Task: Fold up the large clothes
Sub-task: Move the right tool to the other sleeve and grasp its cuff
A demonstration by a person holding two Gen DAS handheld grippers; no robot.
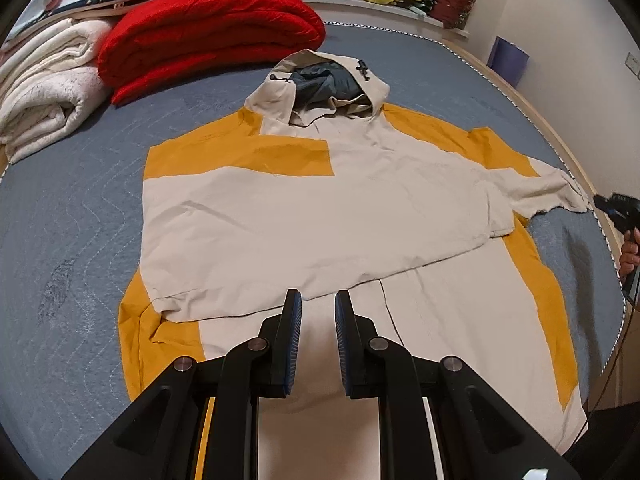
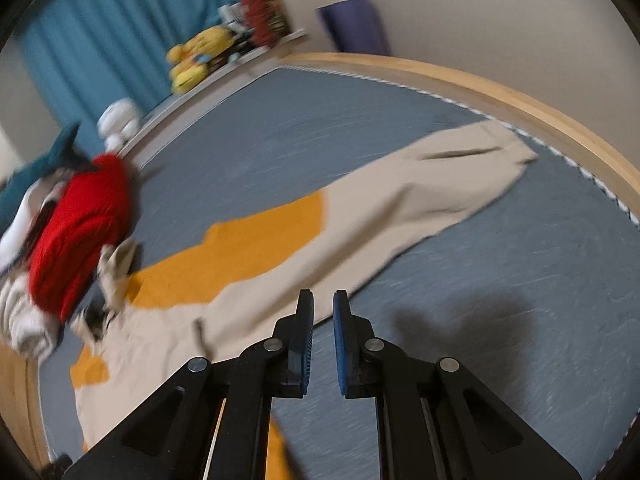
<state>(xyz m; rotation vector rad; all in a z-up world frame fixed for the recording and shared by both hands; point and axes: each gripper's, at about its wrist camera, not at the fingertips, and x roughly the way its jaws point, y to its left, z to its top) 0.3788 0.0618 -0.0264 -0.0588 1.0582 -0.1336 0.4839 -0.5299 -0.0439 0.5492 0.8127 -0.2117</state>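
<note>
Spread on the grey bed [image 1: 80,208], the jacket [image 1: 320,208] stretches its unfolded sleeve [image 2: 420,192] ahead of the nearer right tool [image 2: 323,300], both tools narrowly parted, empty.

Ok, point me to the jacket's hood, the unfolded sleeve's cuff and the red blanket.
hood [image 1: 324,80]: left wrist view, on its dark lining.
sleeve cuff [image 2: 508,148]: right wrist view, on the beige end.
red blanket [image 1: 212,20]: left wrist view, on its top fold.

**Black linkages, blue pads**

The left hand-held gripper [image 1: 317,294] has matte black angular linkage arms, round silver pivot screws and ribbed blue pads [image 1: 295,320]. The right hand-held gripper [image 2: 323,294] looks identical. Behind its distant black body, bare fingers [image 1: 631,254] and a thin black cable [image 1: 612,356] show.
</note>
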